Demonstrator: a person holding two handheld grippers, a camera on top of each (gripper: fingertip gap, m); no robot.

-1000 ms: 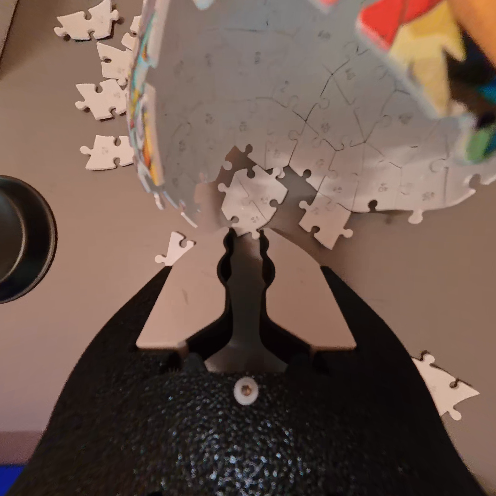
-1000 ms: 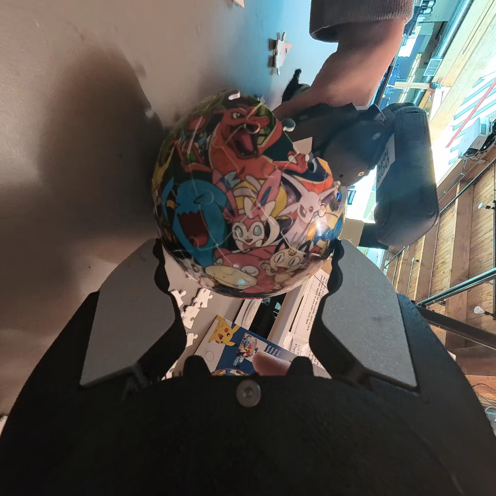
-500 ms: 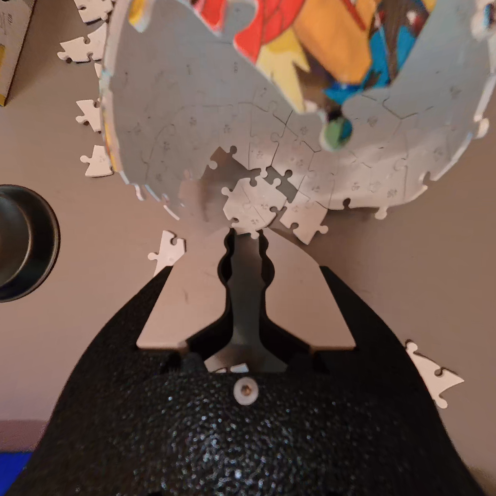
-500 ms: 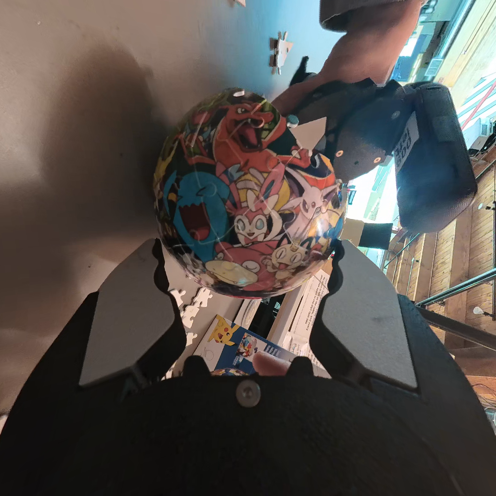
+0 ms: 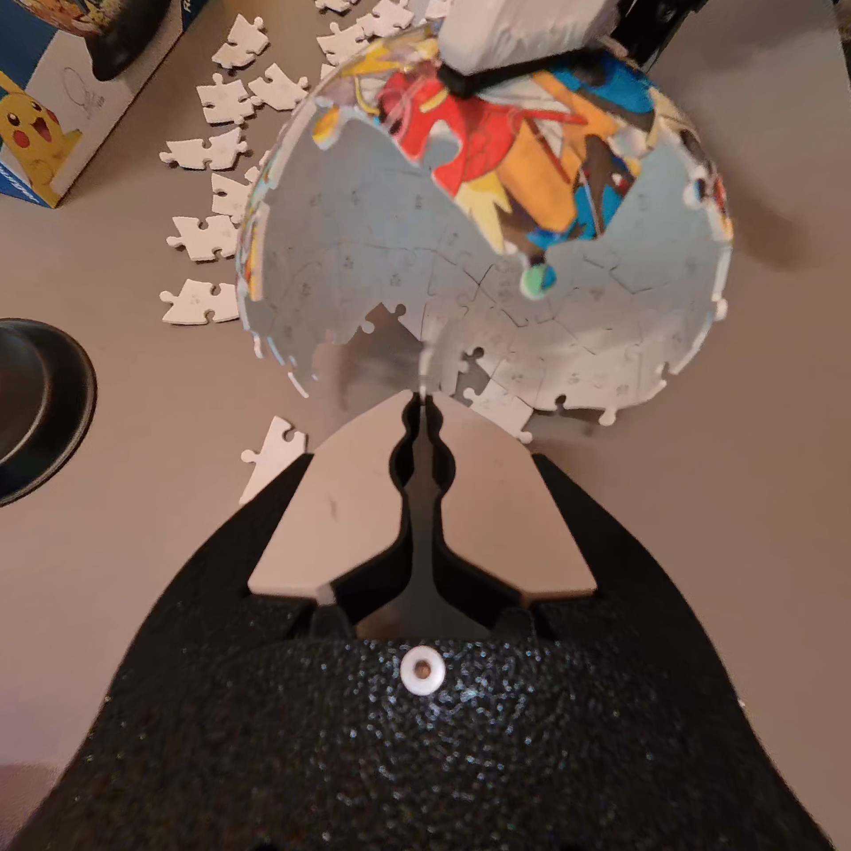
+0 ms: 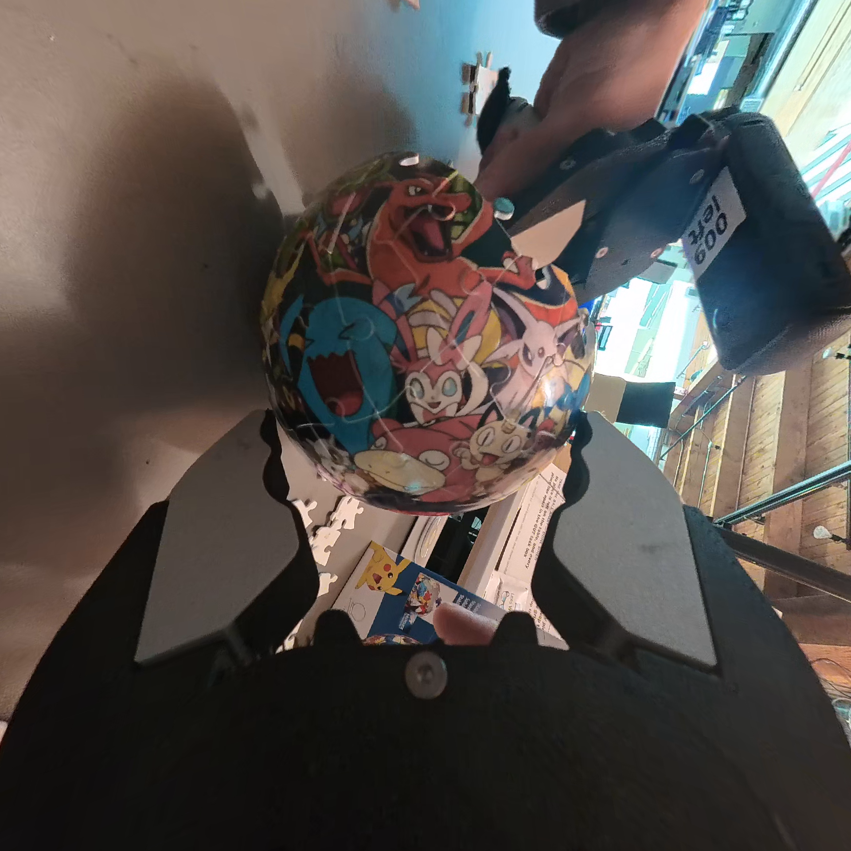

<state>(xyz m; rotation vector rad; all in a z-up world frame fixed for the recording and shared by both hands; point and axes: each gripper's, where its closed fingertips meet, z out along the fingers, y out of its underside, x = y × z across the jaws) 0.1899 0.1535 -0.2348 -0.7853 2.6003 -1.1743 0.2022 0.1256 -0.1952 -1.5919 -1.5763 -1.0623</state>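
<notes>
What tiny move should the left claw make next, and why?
Probably turn the puzzle piece flat and ease it toward the notched gap in the rim of the puzzle ball: the left claw pinches it edge-on just beside that gap, while the right claw holds the ball.

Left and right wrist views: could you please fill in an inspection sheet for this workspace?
Surface: matte grey tabletop.
Job's things: colourful cartoon-printed spherical puzzle ball, unfinished, its white inside showing through a gap.
Clutter: loose white puzzle pieces; blue-and-white cardboard box; dark round container at the left edge.
Grippers: left claw nearly shut on a thin white piece, edge-on and blurred, at the ball's gap; right claw clamped on the ball's sides.
Cables: nothing seen.
Surroundings: wooden plank wall; a person's forearm.
</notes>
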